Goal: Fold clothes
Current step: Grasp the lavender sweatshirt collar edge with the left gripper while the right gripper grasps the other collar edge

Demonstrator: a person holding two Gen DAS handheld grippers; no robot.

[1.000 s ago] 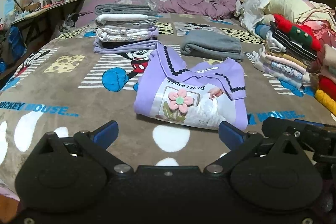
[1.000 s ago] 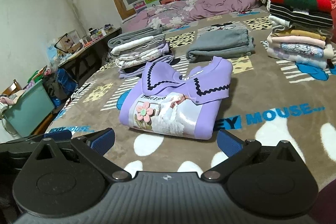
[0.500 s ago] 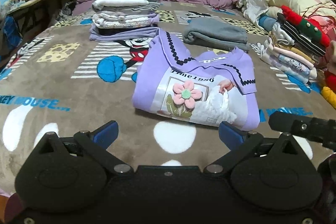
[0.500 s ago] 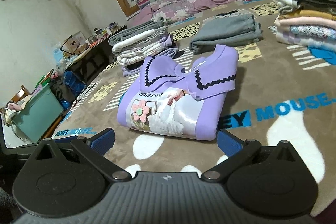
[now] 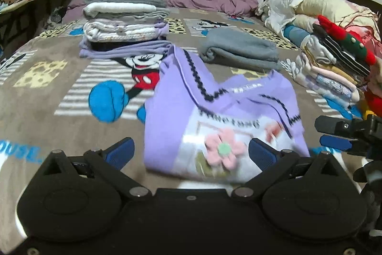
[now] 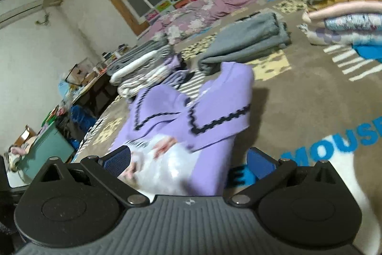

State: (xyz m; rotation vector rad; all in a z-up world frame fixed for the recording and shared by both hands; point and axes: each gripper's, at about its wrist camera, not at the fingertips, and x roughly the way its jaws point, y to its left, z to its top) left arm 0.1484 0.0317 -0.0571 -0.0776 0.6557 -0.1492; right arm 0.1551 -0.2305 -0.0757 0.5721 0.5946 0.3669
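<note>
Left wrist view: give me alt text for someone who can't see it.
A folded purple top with a pink flower lies on a cartoon-print blanket, just ahead of the open left tongs. Stacks of folded clothes sit behind it.

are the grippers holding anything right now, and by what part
Nothing is held. Both the left gripper and right gripper are open, close to the folded purple sweater.

You see a lilac top (image 5: 222, 111) with black zigzag trim and a pink flower, a brown cartoon-mouse blanket (image 5: 59, 99), and a folded grey garment (image 5: 238, 51) far behind.
</note>
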